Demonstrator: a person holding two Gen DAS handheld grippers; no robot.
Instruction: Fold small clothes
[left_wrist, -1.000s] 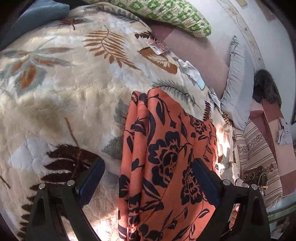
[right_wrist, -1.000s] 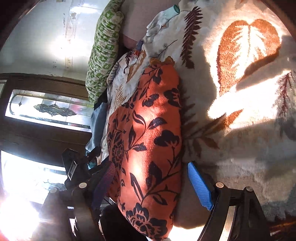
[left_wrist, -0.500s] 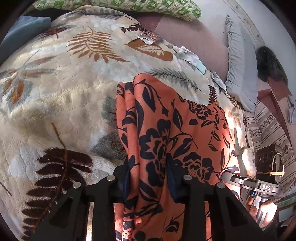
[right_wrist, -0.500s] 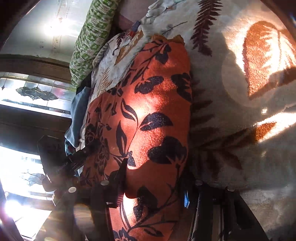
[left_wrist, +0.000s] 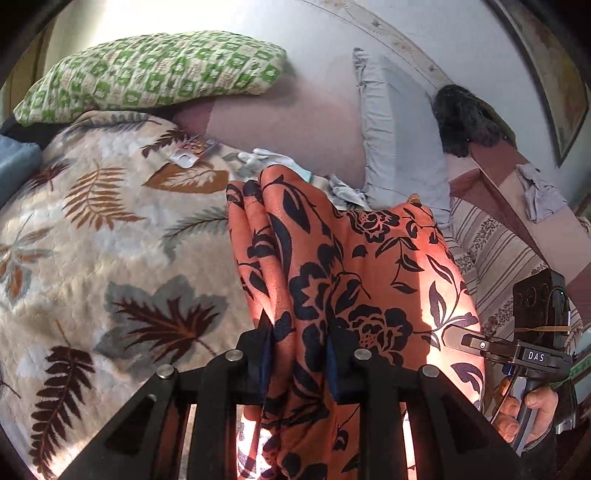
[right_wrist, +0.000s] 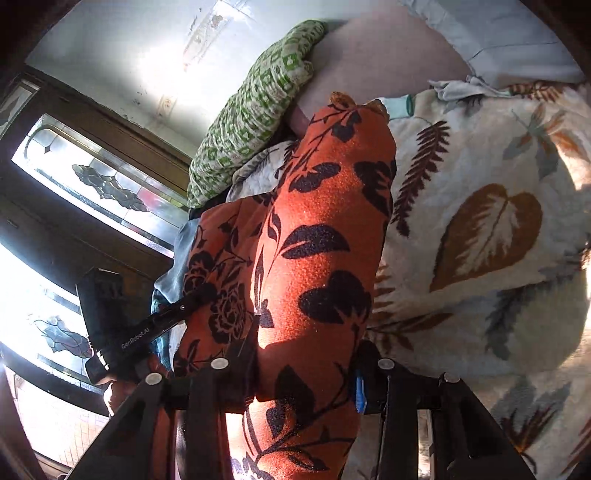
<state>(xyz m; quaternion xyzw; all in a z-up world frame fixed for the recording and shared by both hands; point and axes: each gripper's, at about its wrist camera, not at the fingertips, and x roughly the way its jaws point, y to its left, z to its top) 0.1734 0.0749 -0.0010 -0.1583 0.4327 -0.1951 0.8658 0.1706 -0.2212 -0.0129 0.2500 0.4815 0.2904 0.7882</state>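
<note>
1. Two grippers clamp the near edge of one orange garment with a black floral print (left_wrist: 343, 258), which lies on a leaf-patterned fleece blanket (left_wrist: 110, 229).
2. Its long axis runs away from both cameras, the far end pointing toward the green-and-white checked pillow (left_wrist: 155, 74) and the pink bedsheet (left_wrist: 303, 122).
3. The left gripper (left_wrist: 297, 360) has just been closing; its blue pads pinch a bunched fold, with cloth spilling below the fingers.
4. The right gripper (right_wrist: 306, 373) has just been closing too, gripping a thicker roll of the fabric that fills the gap between its fingers.
5. In the left wrist view, the right gripper and the hand (left_wrist: 524, 413) holding it show at the garment's right edge.
</note>
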